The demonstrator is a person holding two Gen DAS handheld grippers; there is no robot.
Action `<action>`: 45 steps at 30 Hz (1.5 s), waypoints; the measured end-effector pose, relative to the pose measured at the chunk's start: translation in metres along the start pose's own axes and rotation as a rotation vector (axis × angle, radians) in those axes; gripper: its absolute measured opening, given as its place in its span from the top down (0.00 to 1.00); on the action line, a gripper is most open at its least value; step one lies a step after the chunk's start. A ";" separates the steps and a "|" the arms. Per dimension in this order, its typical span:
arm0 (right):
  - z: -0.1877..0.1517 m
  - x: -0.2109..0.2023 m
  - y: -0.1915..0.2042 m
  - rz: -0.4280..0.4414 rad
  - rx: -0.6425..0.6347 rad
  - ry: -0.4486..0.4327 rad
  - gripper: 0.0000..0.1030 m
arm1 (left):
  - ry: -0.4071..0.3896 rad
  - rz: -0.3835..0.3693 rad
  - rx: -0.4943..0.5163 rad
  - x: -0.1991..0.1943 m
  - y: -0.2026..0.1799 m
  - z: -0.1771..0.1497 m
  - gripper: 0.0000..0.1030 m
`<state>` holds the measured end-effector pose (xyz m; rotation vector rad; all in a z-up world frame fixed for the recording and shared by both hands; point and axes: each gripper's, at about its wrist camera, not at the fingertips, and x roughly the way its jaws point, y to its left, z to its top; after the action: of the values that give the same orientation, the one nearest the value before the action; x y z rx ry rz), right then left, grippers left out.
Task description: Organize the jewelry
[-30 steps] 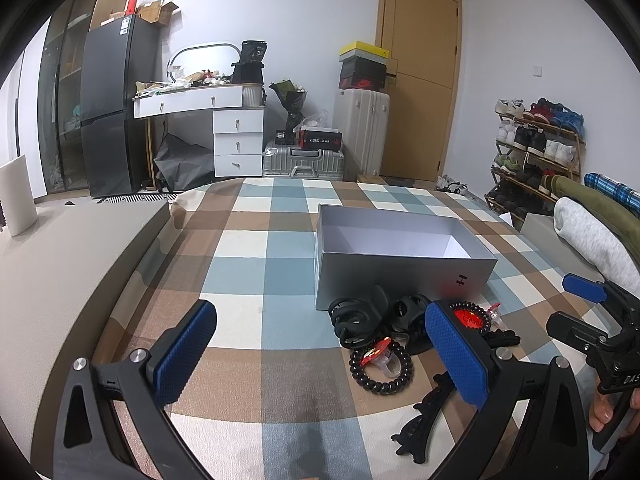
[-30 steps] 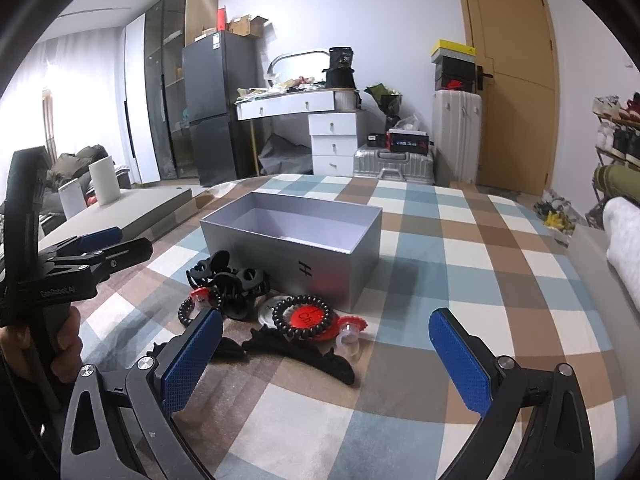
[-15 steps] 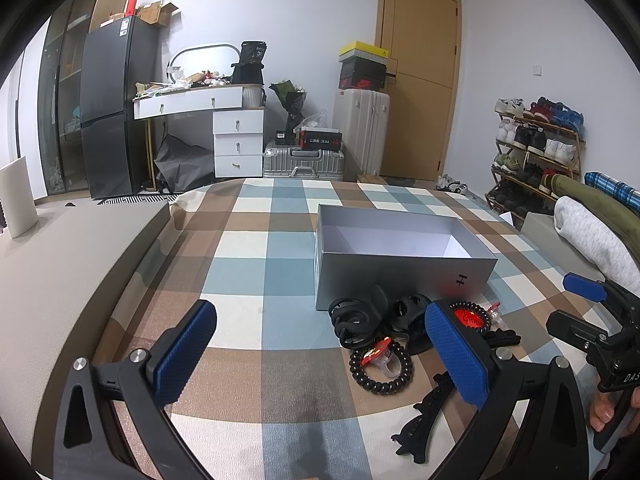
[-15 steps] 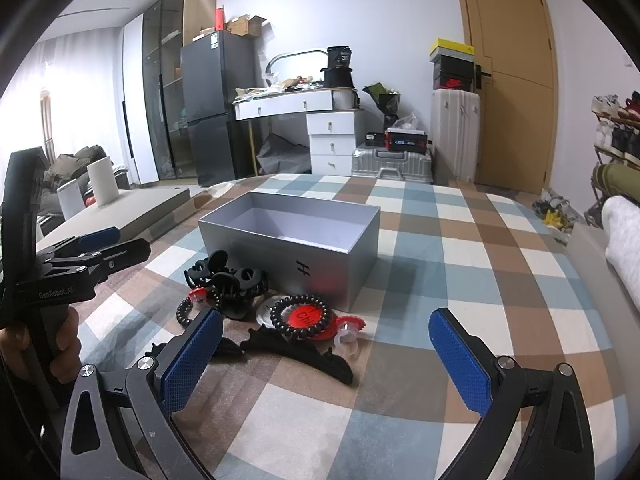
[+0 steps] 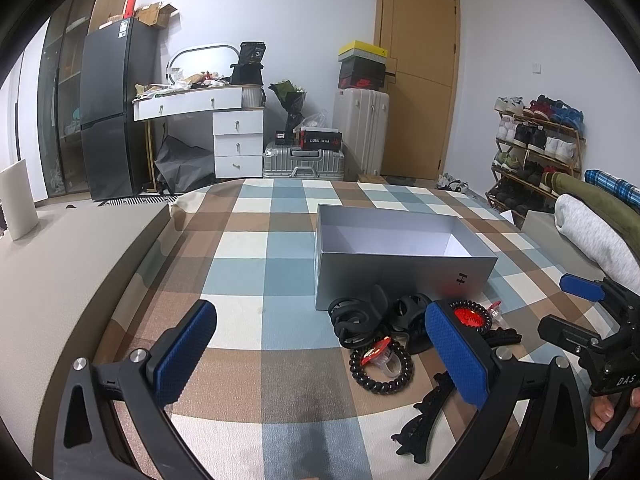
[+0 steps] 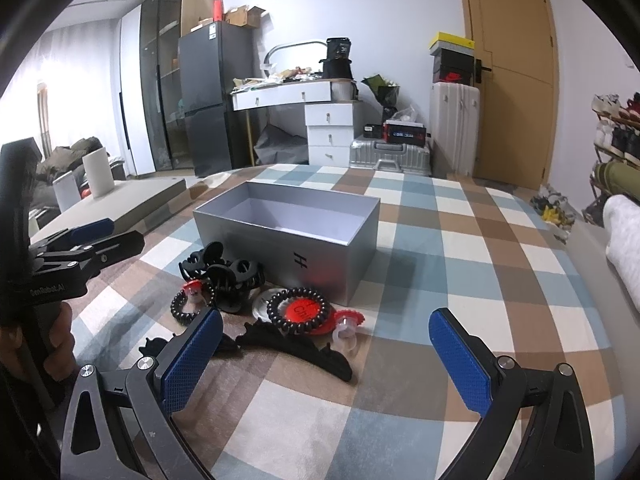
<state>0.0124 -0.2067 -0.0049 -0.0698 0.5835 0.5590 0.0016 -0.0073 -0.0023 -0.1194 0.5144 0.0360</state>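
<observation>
An open, empty grey box point(image 5: 404, 272) point(image 6: 296, 248) stands on a checked cloth. In front of it lies a pile of accessories: black claw clips point(image 5: 360, 316) point(image 6: 224, 268), a black spiral hair tie with a red ring point(image 5: 380, 364) point(image 6: 190, 304), a second spiral tie on a red disc point(image 6: 298, 310) point(image 5: 470, 316), a long black clip point(image 6: 296, 348) point(image 5: 428, 420). My left gripper point(image 5: 320, 360) is open and empty, hovering left of the pile. My right gripper point(image 6: 326, 352) is open and empty, just before the pile.
The checked cloth point(image 5: 248, 248) covers a bed-like surface with a beige edge at the left point(image 5: 60, 264). Rolled bedding point(image 5: 592, 236) lies at the right. Dresser, fridge, suitcases and a shoe rack stand far behind.
The right gripper has moved slightly closer to the pile. The left gripper has hardly moved. Both stay open.
</observation>
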 end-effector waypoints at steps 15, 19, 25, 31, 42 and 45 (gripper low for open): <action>-0.001 0.022 0.004 -0.087 -0.020 0.157 0.00 | 0.061 0.053 0.040 0.002 -0.005 0.000 0.01; 0.002 0.023 -0.009 -0.041 0.067 0.198 0.00 | 0.131 0.001 0.073 0.006 -0.014 -0.001 0.01; 0.000 0.036 -0.016 0.002 0.141 0.287 0.21 | 0.219 -0.047 0.122 0.012 -0.026 -0.008 0.01; -0.006 0.045 -0.008 0.048 0.151 0.346 0.26 | 0.270 -0.059 0.134 0.006 -0.030 -0.017 0.01; -0.002 0.062 0.010 0.013 0.196 0.384 0.15 | 0.312 -0.075 0.127 0.005 -0.024 -0.019 0.02; -0.001 0.066 0.015 0.002 0.201 0.386 0.11 | 0.326 -0.082 0.121 0.007 -0.021 -0.020 0.02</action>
<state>0.0500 -0.1623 -0.0398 0.0136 1.0132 0.4888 -0.0003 -0.0301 -0.0210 -0.0270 0.8348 -0.0962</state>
